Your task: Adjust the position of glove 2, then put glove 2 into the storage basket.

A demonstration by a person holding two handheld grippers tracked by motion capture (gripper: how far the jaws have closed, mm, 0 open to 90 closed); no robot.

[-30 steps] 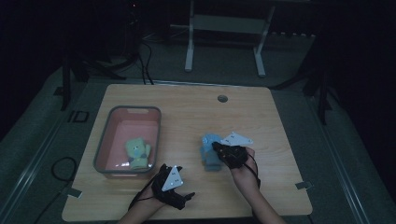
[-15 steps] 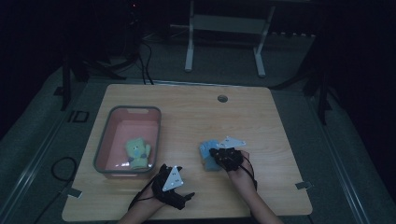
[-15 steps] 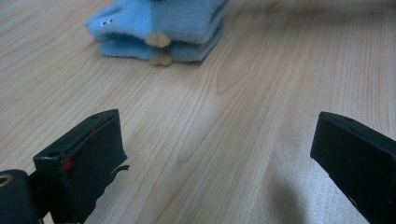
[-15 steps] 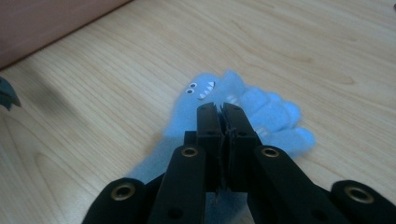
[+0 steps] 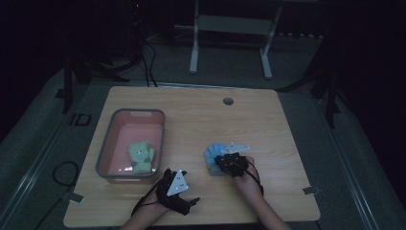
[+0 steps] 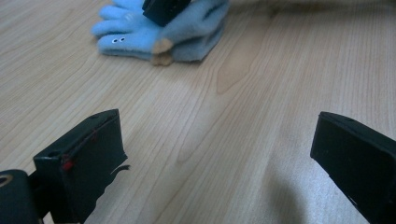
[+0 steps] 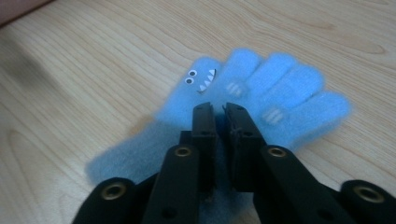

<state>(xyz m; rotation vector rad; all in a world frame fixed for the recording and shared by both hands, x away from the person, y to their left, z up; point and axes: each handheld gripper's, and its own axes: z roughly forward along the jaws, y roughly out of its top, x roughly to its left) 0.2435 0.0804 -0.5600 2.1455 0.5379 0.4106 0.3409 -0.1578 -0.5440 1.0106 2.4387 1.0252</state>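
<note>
A blue monster-face glove [image 5: 212, 154] [image 7: 261, 88] lies flat on the wooden table, right of centre. My right gripper [image 5: 221, 162] [image 7: 219, 108] is down on its palm. Its jaws have just been opening and stand a narrow gap apart, with the glove under and between their tips but not squeezed. My left gripper [image 5: 189, 188] [image 6: 215, 154] rests near the front edge with its jaws wide apart and nothing between them. Ahead of it in the left gripper view lies the blue glove [image 6: 159, 32], with the right gripper's black tip on top.
A pink bin [image 5: 131, 113] stands at the left of the table with a yellow-green glove [image 5: 141, 157] inside. A round cable hole [image 5: 228, 101] sits near the far edge. Bare wood lies between the bin and the blue glove.
My right gripper has come down and slightly left with the blue glove, which now lies flat on the table. The left gripper has stayed where it was.
</note>
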